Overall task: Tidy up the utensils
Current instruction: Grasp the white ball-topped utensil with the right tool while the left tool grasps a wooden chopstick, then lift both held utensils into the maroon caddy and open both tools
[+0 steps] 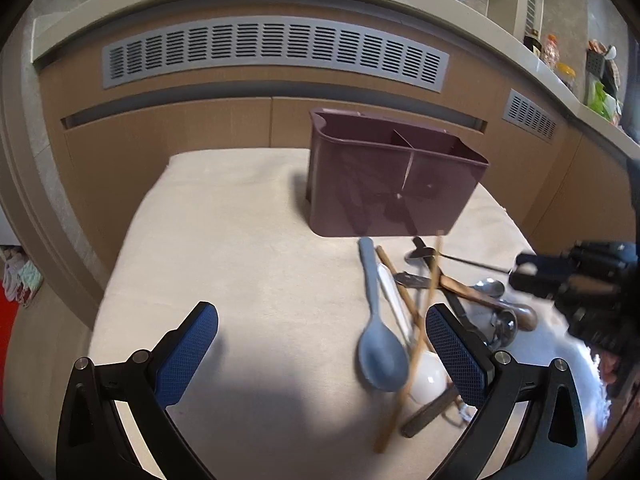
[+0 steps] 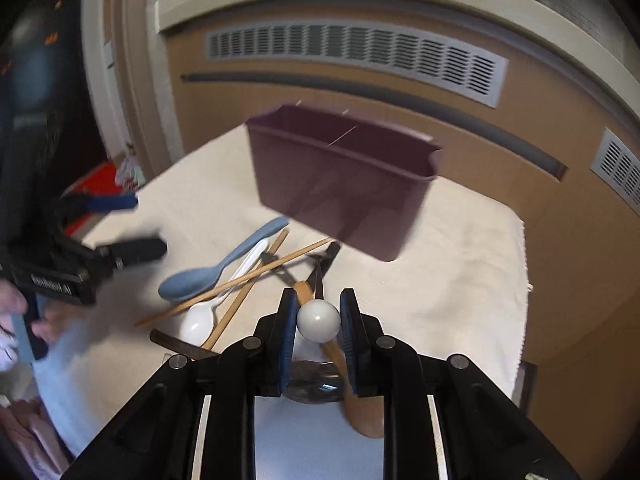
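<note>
On the cloth-covered tabletop (image 2: 460,280), my right hand-held gripper (image 2: 318,322) pinches a smooth, likely slippery white ball-ended utensil (image 2: 318,320) at its knob, left hand-held gripper (image 1: 320,356) spread.

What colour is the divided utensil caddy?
Dark purple-brown caddy; the left wrist view shows it best.

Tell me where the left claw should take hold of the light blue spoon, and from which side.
Grip the blue spoon by its handle, partway up toward the purple caddy, coming down from above with the fingers either side of the shaft. The handle is narrow and lies flat; its left flank faces bare cloth, while the wide bowl sits against a chopstick and white spoon. The left claw is open.
</note>
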